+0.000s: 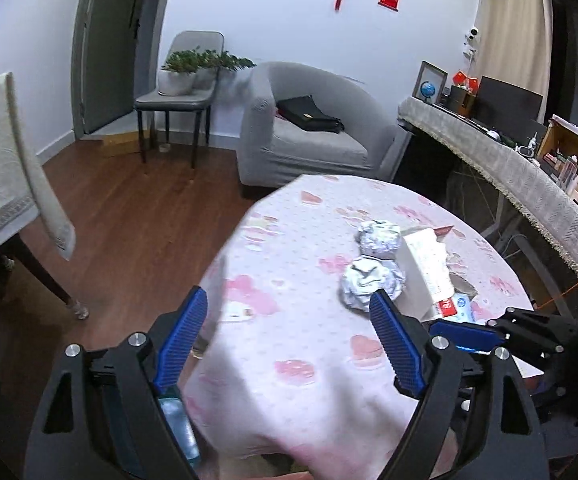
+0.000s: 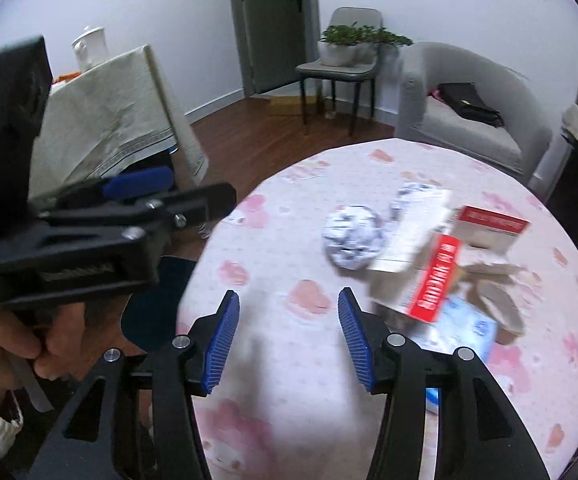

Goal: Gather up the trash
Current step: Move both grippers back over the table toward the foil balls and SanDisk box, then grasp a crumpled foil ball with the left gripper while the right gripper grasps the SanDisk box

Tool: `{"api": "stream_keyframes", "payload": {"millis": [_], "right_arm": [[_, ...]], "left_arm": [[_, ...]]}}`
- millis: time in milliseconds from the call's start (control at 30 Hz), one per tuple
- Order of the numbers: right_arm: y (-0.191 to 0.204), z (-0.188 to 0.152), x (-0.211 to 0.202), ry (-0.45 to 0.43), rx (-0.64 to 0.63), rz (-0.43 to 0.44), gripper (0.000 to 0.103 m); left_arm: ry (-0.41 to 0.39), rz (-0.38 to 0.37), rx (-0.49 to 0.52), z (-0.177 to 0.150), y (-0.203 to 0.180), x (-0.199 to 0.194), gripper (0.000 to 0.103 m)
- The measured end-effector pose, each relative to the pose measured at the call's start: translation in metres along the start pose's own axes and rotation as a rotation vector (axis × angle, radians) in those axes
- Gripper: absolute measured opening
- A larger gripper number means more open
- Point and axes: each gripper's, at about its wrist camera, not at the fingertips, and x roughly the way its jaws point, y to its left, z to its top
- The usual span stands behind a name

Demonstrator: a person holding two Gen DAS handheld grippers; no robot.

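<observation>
Trash sits grouped on the right half of a round table (image 2: 369,432) covered with a pink cartoon-print cloth. Items observed: near foil ball (image 2: 353,242), crumpled, toward the table centre; second foil ball (image 2: 409,196) behind it, touching a white carton (image 2: 413,236); red-and-white box (image 2: 435,284) tilted against the carton; second red-topped box (image 2: 489,226) behind that; light blue packet (image 2: 461,330) lying flat at the near edge of the pile; torn brown cardboard (image 2: 497,300) to its right.

Left gripper (image 1: 289,312): jaws spread wide, nothing between the blue pads, held over the near table edge. The near foil ball lies just beyond its right finger. In the right wrist view the person's hand (image 2: 29,340) is wrapped around this tool's handle.

Right gripper (image 2: 287,314): jaws released, empty, hovering above bare cloth, the near foil ball ahead of it and the box pile just beyond its right finger.

Background: grey armchair (image 1: 309,136) with a black bag (image 1: 309,114) on the seat, and a grey chair (image 1: 181,96) carrying potted plants (image 1: 193,68). Both views show some motion blur.
</observation>
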Motion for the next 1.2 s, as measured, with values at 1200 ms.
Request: {"api": "stream_keyframes", "payload": {"millis": [1200], "right_arm": [[-0.058,-0.013,-0.027,-0.056,0.101,-0.05,0.066]], "left_arm": [[0.118,-0.176,-0.252,-0.001,-0.031,0.081,0.049]]}}
